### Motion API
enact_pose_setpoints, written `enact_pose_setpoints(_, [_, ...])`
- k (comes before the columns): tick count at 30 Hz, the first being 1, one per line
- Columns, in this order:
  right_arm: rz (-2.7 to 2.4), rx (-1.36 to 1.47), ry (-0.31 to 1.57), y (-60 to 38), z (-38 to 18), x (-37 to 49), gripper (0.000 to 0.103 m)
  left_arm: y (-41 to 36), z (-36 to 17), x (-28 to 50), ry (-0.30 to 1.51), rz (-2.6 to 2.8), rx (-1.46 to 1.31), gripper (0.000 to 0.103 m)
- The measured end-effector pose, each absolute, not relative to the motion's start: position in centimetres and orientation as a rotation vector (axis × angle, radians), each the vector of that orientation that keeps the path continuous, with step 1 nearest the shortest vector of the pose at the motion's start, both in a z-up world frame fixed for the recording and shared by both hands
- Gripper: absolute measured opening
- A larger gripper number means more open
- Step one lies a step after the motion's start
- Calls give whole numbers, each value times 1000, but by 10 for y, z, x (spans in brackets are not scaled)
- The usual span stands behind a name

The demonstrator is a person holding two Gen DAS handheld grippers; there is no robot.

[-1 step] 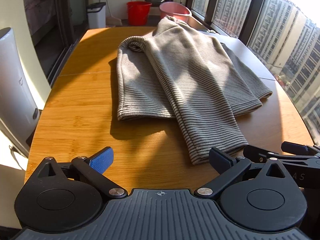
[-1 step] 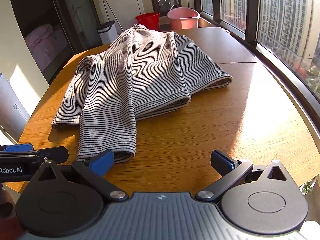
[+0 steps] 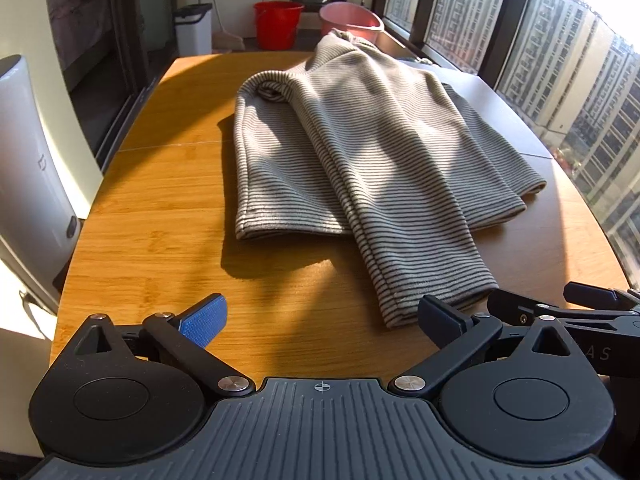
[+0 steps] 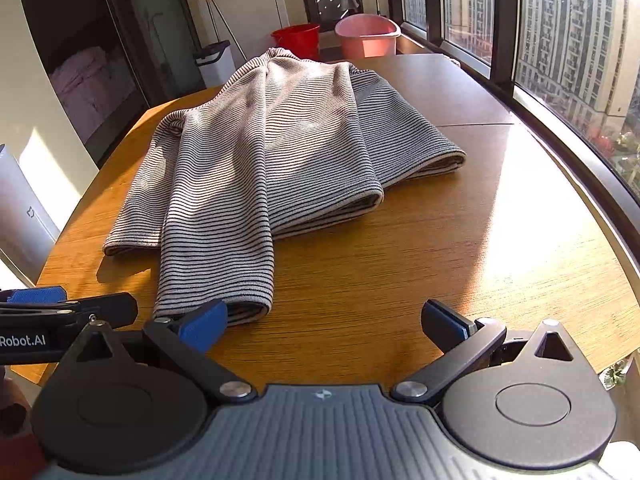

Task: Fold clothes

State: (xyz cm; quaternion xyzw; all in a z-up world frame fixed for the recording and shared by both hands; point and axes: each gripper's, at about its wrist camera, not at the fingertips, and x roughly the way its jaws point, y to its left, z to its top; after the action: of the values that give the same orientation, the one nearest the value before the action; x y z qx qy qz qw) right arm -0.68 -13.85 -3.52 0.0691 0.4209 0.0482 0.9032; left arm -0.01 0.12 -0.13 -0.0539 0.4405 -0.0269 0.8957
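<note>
We hold the left claw (image 3: 320, 320) and right claw (image 4: 324, 326) wide open and empty at six o'clock; the striped sweater (image 3: 360, 160) lies part-folded mid-bench (image 3: 160, 220), one sleeve (image 4: 212, 264) trailing toward us. Whether further folds remain, we cannot judge.

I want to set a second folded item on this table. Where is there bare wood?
Bare table runs right of the striped sweater, toward the windows. Another free strip lies left of it, beside the white appliance. The near middle is crowded: the sleeve end lies close ahead of the open left gripper and right gripper.

Sweater (image 3: 360, 168) on table (image 3: 160, 216) — buckets (image 3: 278, 24) behind
</note>
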Motion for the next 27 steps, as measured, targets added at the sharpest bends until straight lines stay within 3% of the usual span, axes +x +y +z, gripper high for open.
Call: enact_pose_setpoints(27, [91, 142, 913, -138, -41, -3, 103, -5, -12, 2, 973, -29, -79, 103])
